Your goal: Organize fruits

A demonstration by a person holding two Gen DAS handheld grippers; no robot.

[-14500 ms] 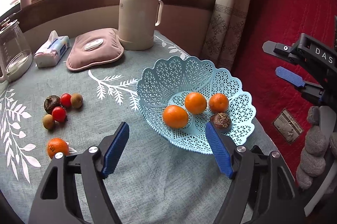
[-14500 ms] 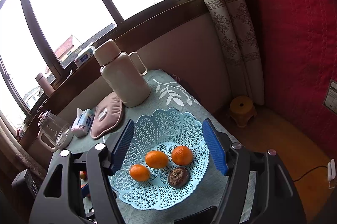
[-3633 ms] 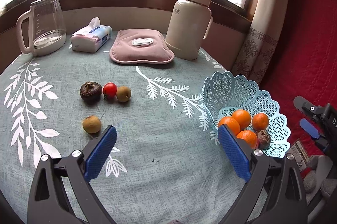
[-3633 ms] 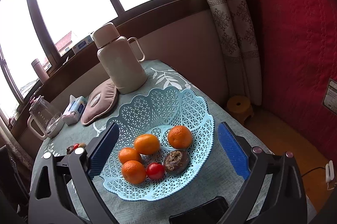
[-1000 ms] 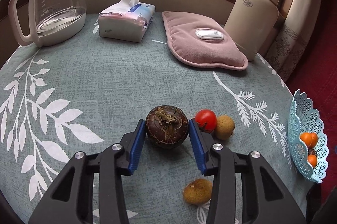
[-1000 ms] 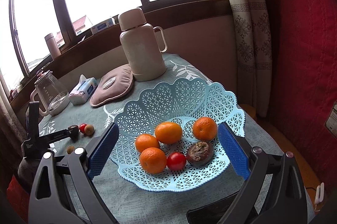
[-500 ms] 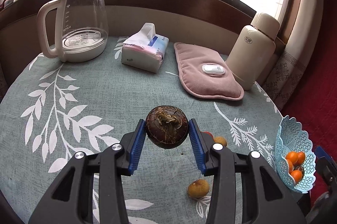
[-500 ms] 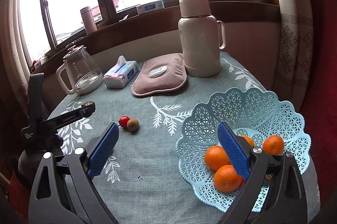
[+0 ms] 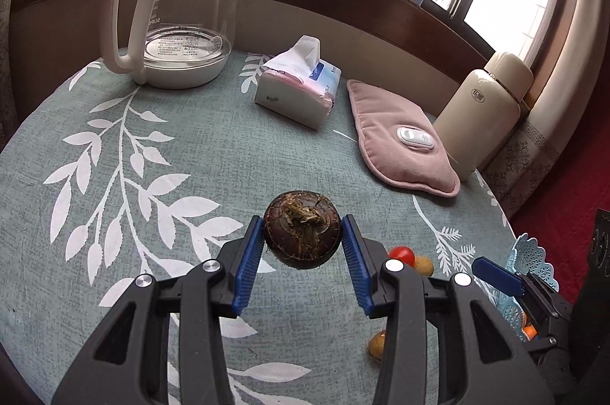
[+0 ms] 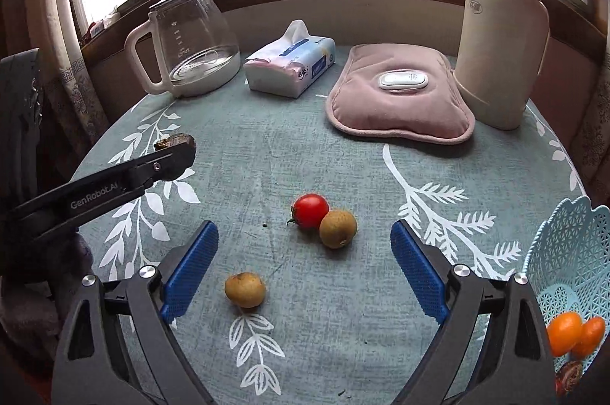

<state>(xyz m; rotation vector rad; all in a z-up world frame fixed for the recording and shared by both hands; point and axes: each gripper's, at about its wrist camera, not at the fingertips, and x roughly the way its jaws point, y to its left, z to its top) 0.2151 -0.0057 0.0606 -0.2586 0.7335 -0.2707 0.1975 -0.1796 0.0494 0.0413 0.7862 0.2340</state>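
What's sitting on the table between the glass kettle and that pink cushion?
A tissue pack lies between the glass kettle and the pink cushion, on the tablecloth; the right wrist view shows it clearly.

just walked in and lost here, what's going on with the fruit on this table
A person with a handheld gripper in each hand is sorting fruit into a blue lattice basket, which already holds oranges. The left gripper is clamped on a dark brown wrinkled fruit, lifted off the tablecloth. The right gripper hangs open over a cherry tomato and two small brown fruits, its jaws just closing a little with nothing gripped.
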